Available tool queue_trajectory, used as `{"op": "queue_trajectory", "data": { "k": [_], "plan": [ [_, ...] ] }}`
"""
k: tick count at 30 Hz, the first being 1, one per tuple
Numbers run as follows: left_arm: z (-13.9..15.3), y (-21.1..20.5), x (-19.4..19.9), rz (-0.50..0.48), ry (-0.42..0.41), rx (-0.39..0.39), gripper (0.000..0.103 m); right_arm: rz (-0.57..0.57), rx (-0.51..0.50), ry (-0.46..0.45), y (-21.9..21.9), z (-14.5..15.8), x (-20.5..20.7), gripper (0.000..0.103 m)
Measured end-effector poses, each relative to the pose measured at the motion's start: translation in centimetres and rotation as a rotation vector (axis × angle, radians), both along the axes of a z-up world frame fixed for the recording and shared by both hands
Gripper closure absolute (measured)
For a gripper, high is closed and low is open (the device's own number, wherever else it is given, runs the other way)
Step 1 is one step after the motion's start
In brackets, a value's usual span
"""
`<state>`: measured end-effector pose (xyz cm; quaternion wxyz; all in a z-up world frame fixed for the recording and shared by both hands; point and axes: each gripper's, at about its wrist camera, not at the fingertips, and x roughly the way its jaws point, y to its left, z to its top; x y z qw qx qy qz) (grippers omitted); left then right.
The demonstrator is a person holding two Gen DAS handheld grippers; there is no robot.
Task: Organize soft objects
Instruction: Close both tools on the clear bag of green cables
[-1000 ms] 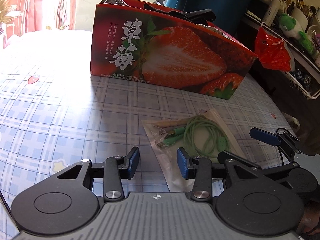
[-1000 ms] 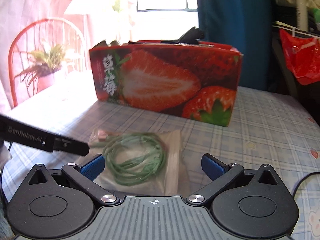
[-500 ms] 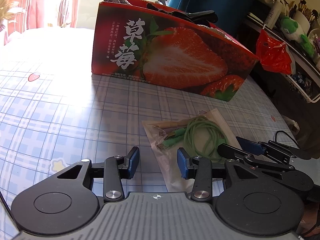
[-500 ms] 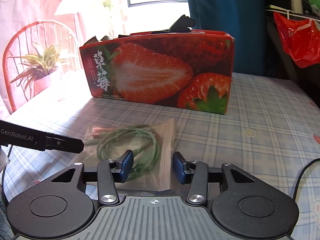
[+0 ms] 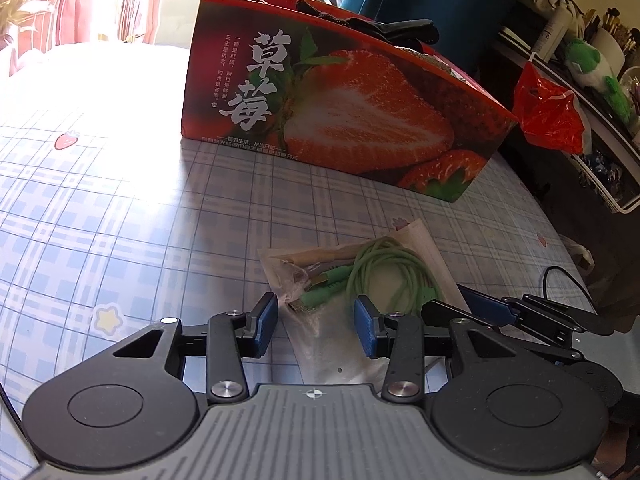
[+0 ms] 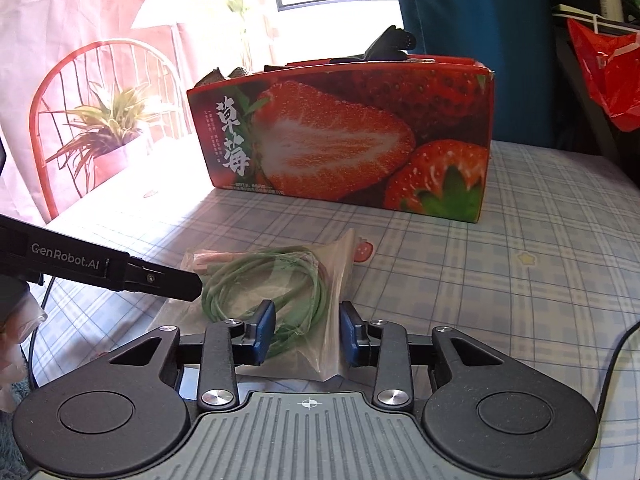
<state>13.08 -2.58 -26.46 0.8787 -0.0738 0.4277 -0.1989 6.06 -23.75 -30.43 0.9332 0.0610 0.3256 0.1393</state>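
Note:
A clear plastic bag with a coiled green cable (image 5: 376, 272) lies on the checked tablecloth in front of the strawberry box (image 5: 340, 104). In the right wrist view my right gripper (image 6: 307, 332) has its blue pads closed against the near edge of the bag (image 6: 280, 284), which crumples and lifts between them. The box (image 6: 340, 136) stands behind, with dark soft items sticking out of its top. My left gripper (image 5: 316, 324) is partly open and empty, just short of the bag's near left corner. The right gripper also shows at right in the left wrist view (image 5: 500, 312).
A red chair (image 6: 104, 92) and a potted plant (image 6: 108, 132) stand beyond the table's left side. A red plastic bag (image 5: 548, 112) hangs by a cluttered shelf at right. A black cord (image 5: 564, 280) lies near the table's right edge.
My right gripper has moved forward over the bag and closed from wide open onto its near edge. The bag now bunches up between the pads. My left gripper has hardly moved.

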Motion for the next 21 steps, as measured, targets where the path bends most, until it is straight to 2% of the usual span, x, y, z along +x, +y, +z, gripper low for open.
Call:
{"op": "queue_trajectory", "data": {
  "k": [2,5,13,19,21],
  "plan": [
    [0.0,0.1,0.1,0.005,0.004,-0.008,0.058,-0.001,0.017,0.006,-0.2,0.0,-0.1,0.081],
    [0.0,0.0,0.1,0.009,0.007,-0.009,0.058,0.006,0.025,0.009,-0.3,0.1,-0.2,0.084],
    [0.1,-0.3,1.8,0.021,0.012,-0.006,0.058,0.022,0.038,0.014,-0.1,0.1,-0.2,0.085],
    [0.1,-0.9,3.1,0.031,-0.013,0.021,0.057,0.024,0.048,0.019,-0.1,0.1,-0.3,0.085],
    [0.1,-1.5,3.3,0.013,-0.021,0.034,0.051,0.025,0.054,0.022,-0.2,0.1,-0.3,0.085]
  ]
}}
